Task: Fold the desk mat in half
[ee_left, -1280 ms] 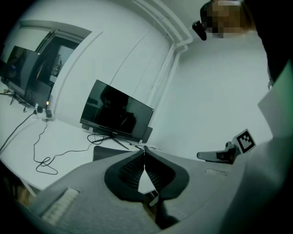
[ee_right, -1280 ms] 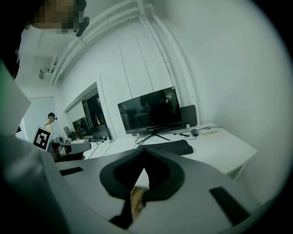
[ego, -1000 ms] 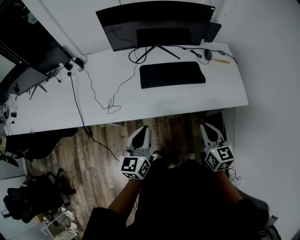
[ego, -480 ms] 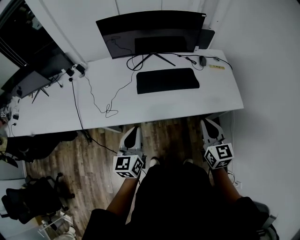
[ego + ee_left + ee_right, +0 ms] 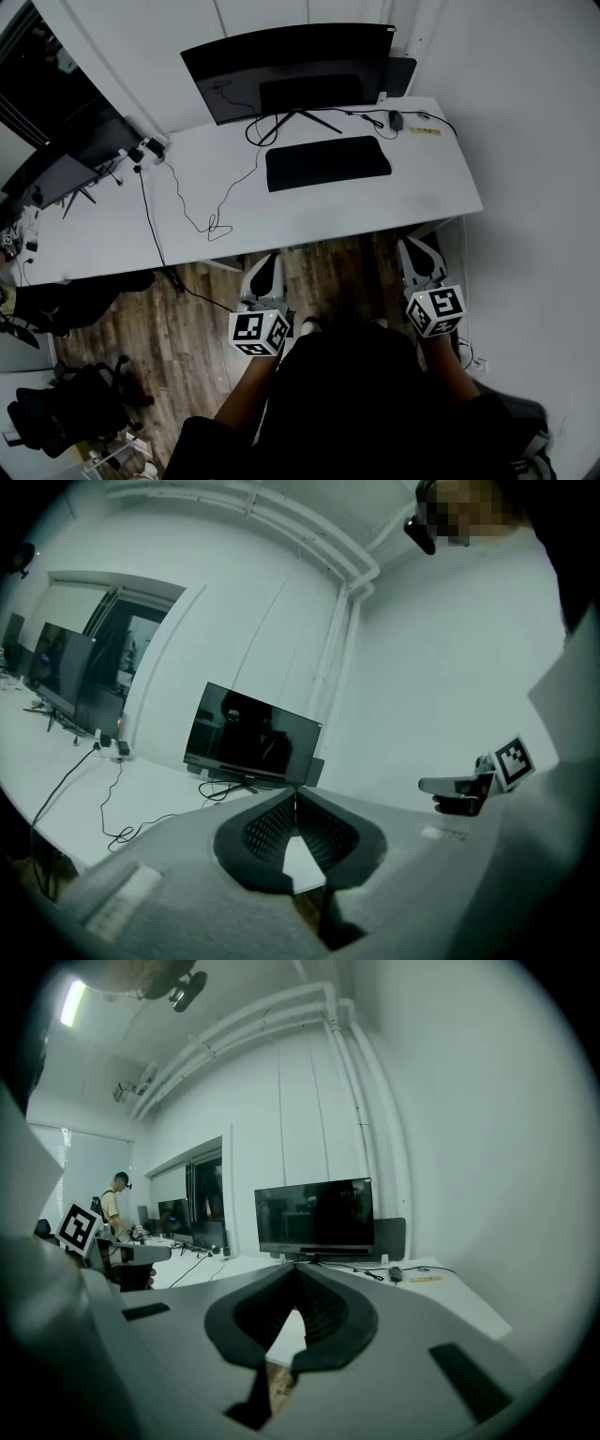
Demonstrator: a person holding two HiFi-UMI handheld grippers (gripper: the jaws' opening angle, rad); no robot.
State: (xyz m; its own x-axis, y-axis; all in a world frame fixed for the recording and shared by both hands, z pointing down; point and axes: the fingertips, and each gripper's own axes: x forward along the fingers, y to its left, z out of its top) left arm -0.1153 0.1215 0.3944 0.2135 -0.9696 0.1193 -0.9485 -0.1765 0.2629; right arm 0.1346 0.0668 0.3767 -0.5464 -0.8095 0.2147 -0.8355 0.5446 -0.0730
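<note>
The black desk mat lies flat and unfolded on the white desk, in front of the monitor. Both grippers hang below the desk's front edge, over the wooden floor and well short of the mat. My left gripper is shut with nothing in it; its jaws meet at the tips. Off to the right, my right gripper is shut and empty too, jaws closed together. Neither gripper view shows the mat; the jaws hide it.
A wide monitor stands at the back of the desk, with a mouse at the back right. Loose cables trail over the left half. A white wall runs along the right. An office chair stands at the lower left. A person stands far off.
The view has shifted, so desk and mat sit a little further left in the picture. Both grippers stay shut and low before the desk; the left one has drifted slightly left.
</note>
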